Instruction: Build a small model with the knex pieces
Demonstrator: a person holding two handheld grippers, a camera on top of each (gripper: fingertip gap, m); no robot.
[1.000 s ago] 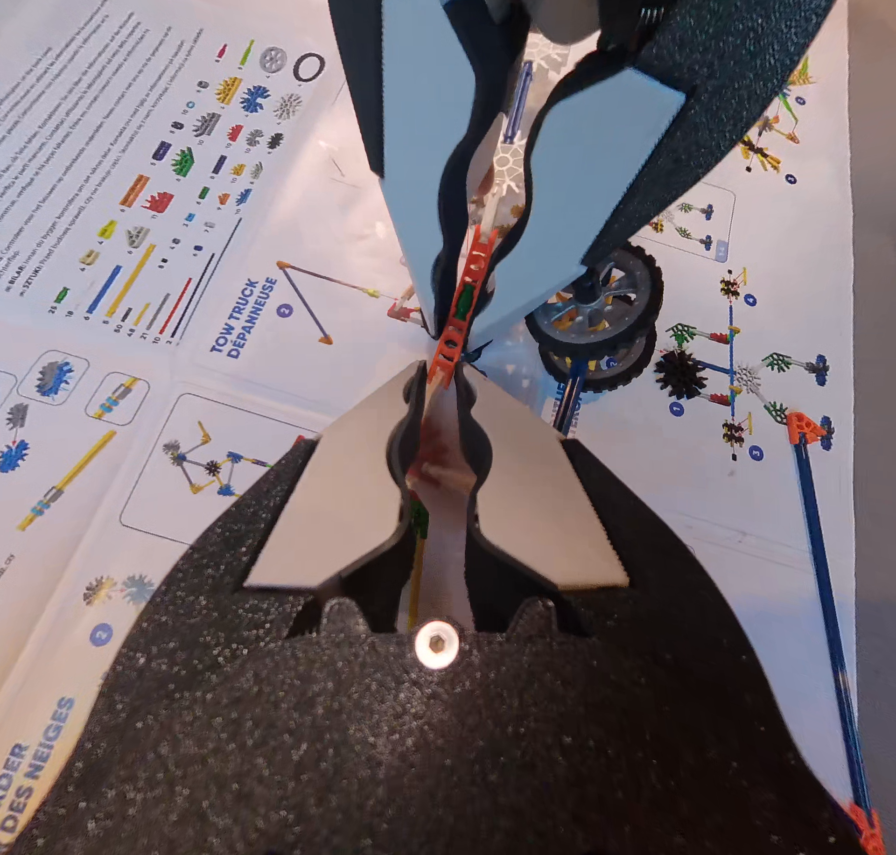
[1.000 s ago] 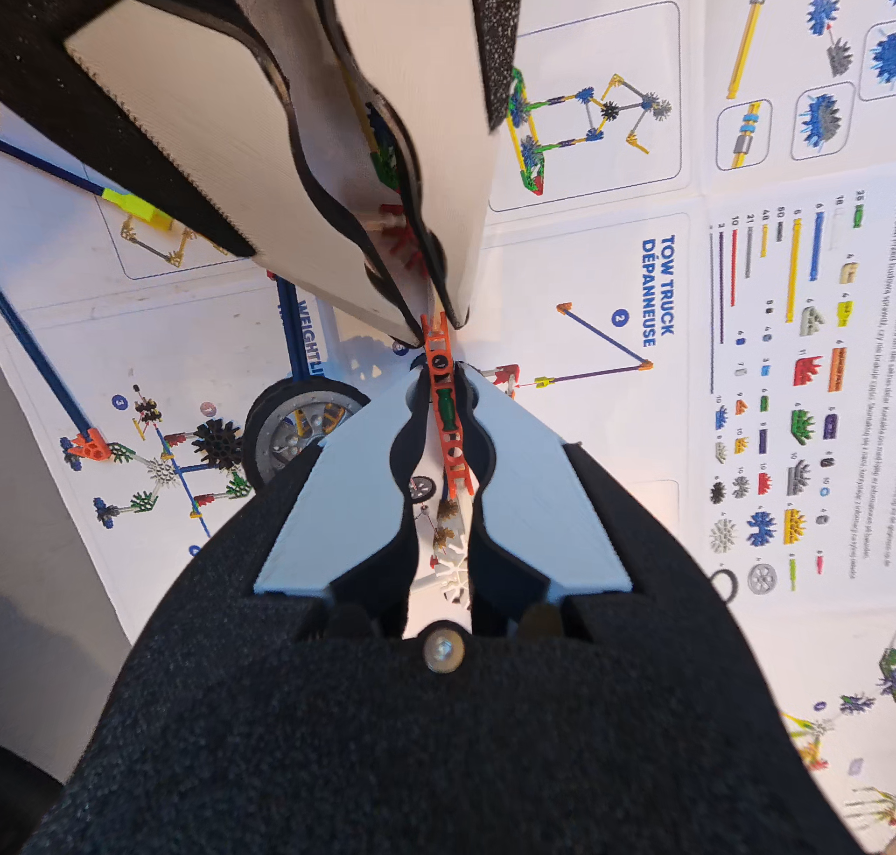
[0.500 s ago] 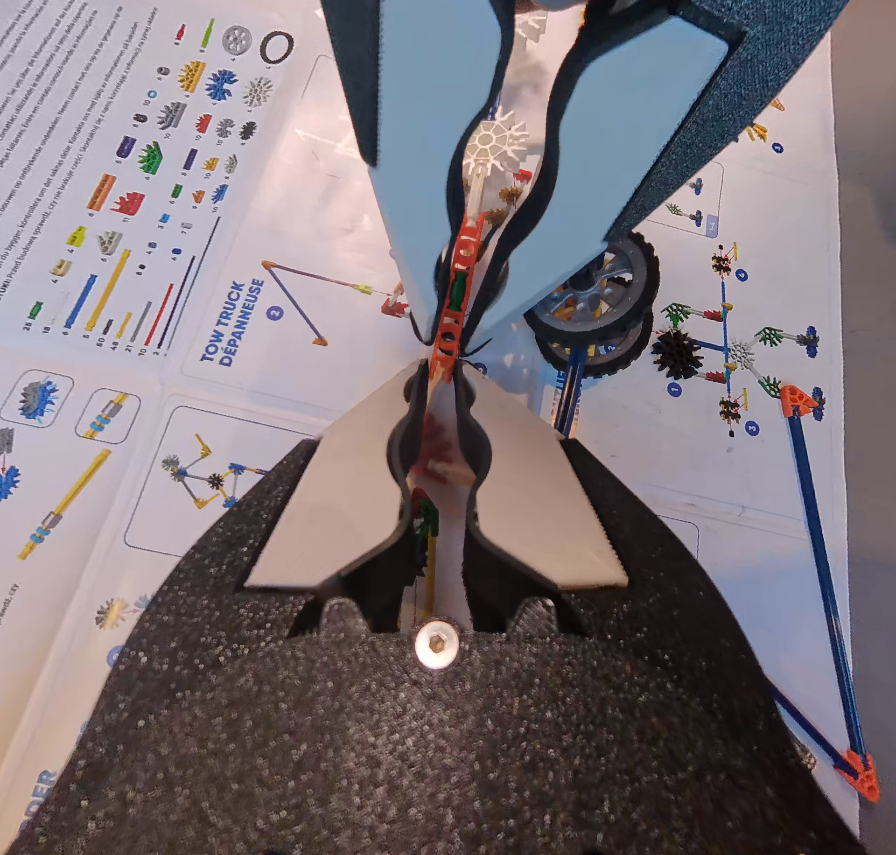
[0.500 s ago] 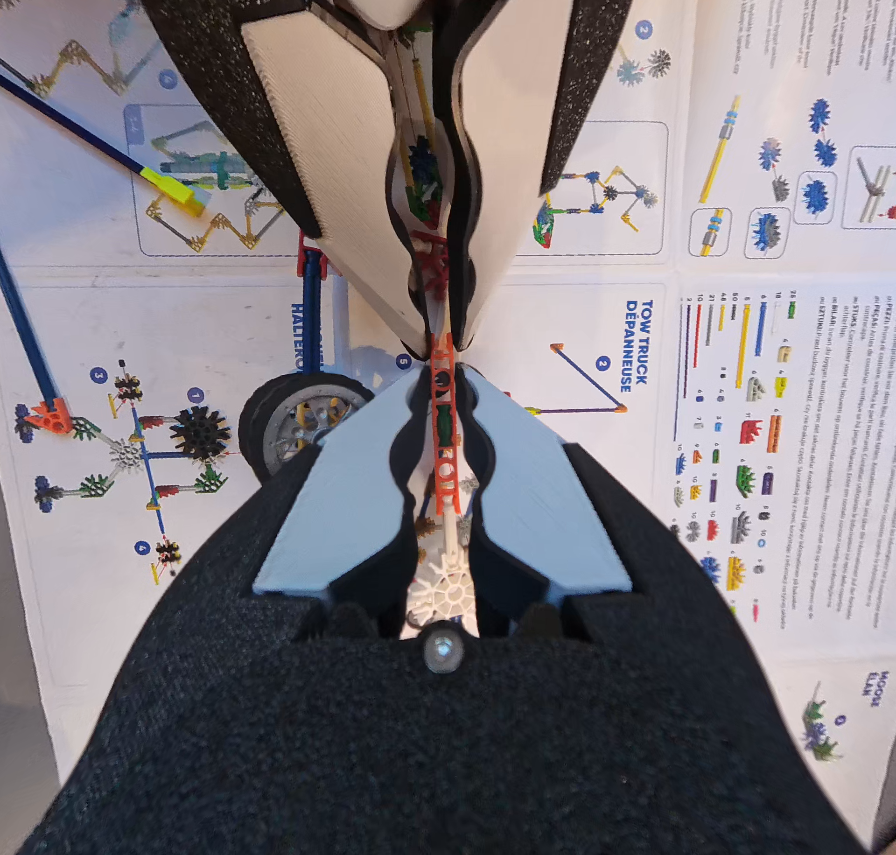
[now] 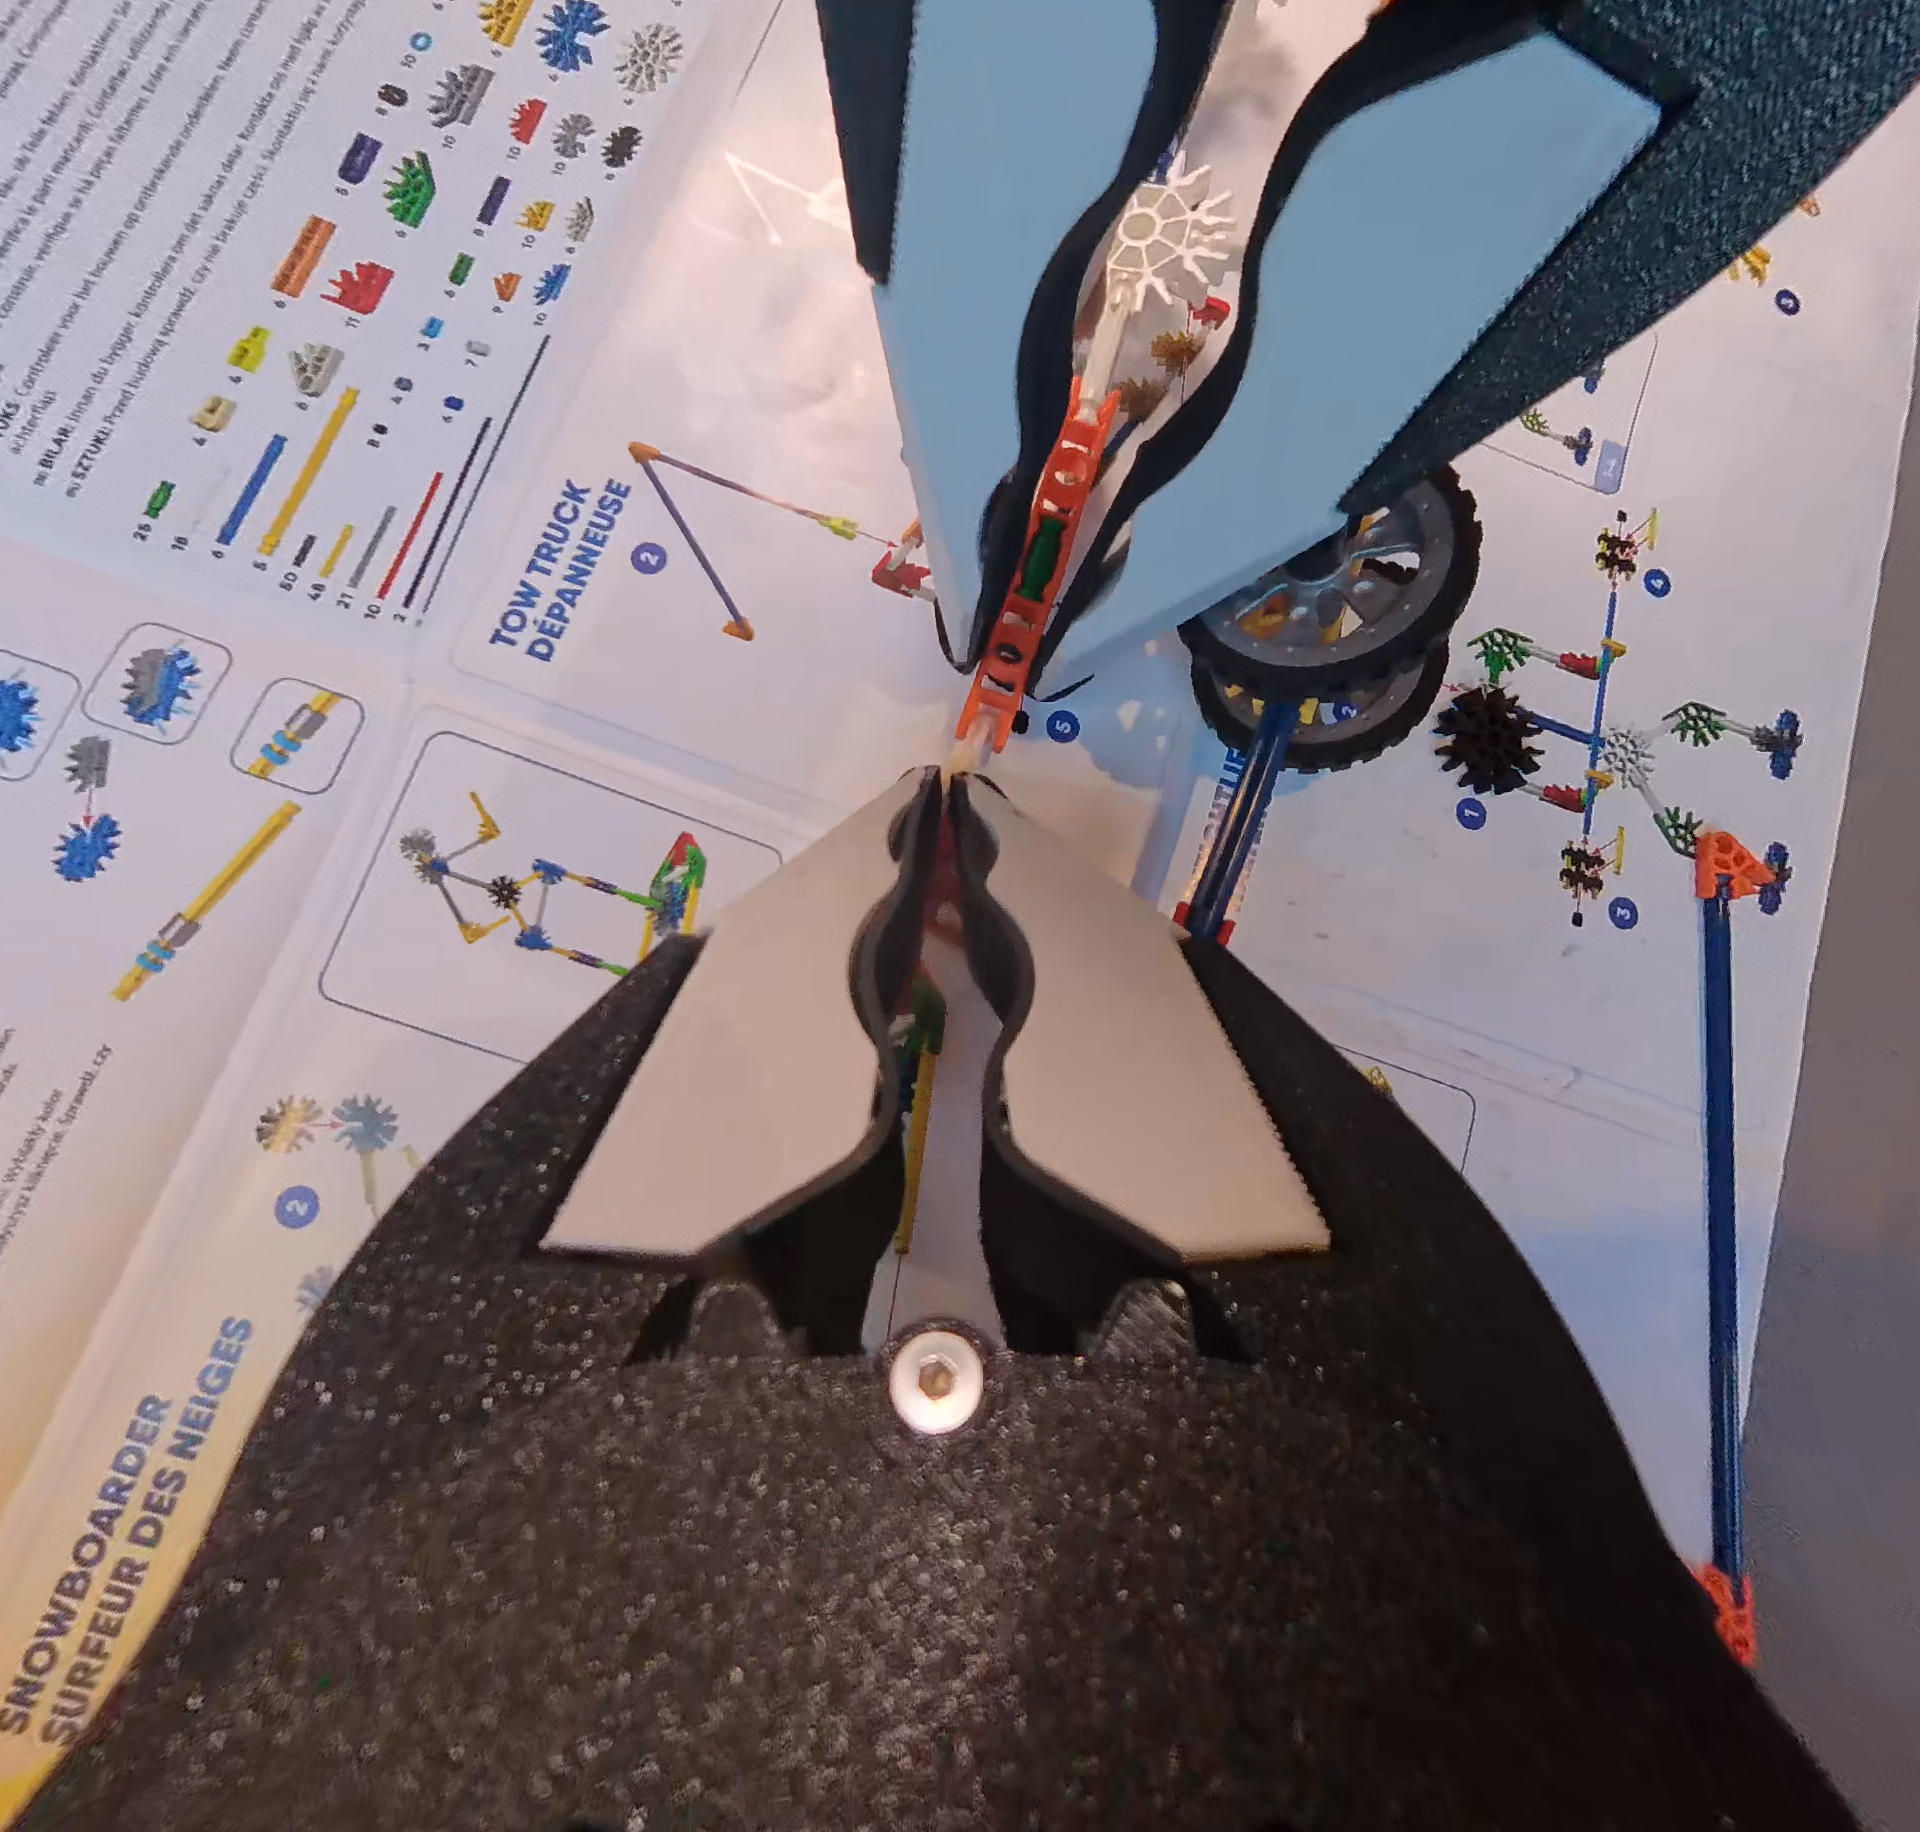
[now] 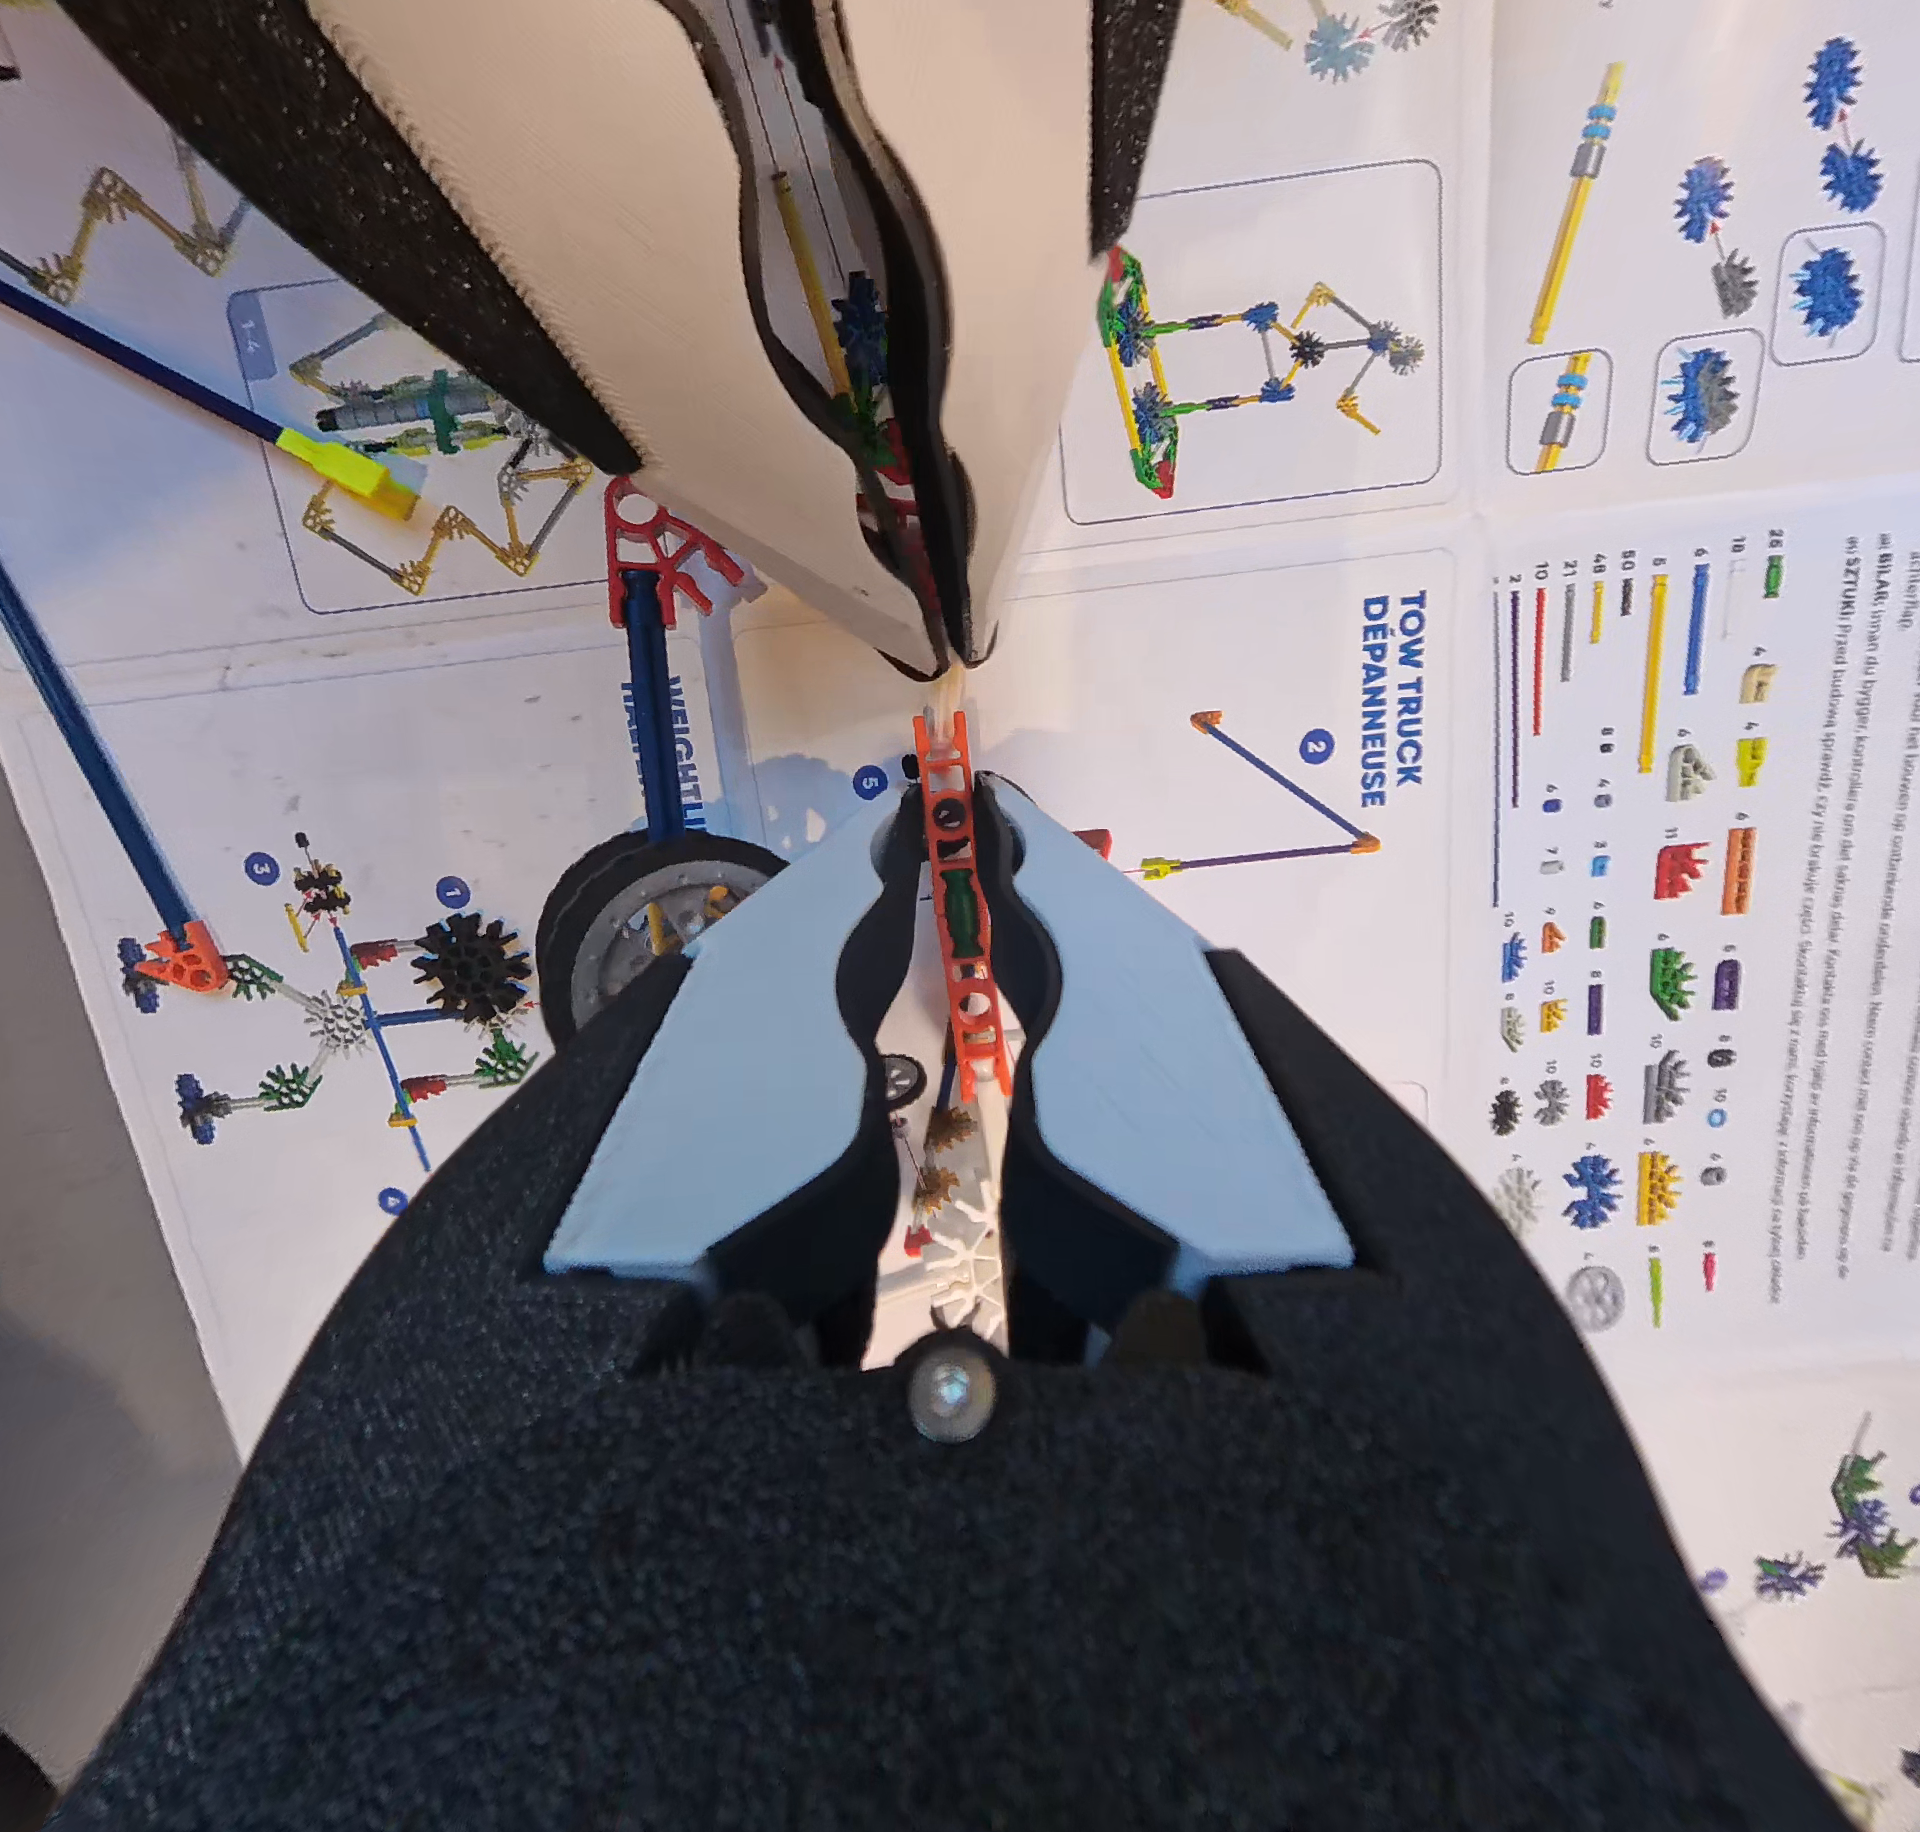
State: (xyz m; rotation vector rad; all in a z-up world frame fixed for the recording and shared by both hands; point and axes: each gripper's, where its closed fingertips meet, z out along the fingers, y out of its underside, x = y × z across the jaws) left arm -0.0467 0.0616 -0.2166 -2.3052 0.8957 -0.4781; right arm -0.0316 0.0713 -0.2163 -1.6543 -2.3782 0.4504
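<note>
My left gripper point(image 5: 943, 783), with beige pads, is shut on a thin cream rod point(image 5: 966, 759). The rod's tip shows just past the gripper's tips. My right gripper point(image 6: 951, 800), with pale blue pads, is shut on a long orange connector point(image 6: 977, 1024) with a green piece point(image 6: 961, 909) in it. A white snowflake connector point(image 6: 966, 1252) sits behind it between the fingers. The two grippers face each other tip to tip above the paper sheet. The rod point(image 6: 948, 691) meets the orange connector's point(image 5: 1075, 452) end. How deep it sits I cannot tell.
A large printed instruction sheet point(image 5: 644, 348) covers the surface. On it lie a pair of black wheels point(image 5: 1340, 608) on blue rods, a long blue rod point(image 5: 1720, 1211) with orange connectors, a red connector point(image 6: 665, 546) and a yellow connector point(image 6: 353, 473). Grey surface lies beyond the sheet's edge point(image 5: 1860, 1055). Left and right tips are no more than a few centimetres apart.
The orange connector's end lay against my left gripper's tips before. Now a short gap with the cream rod shows between them. The right gripper has swung to line up more with the left.
</note>
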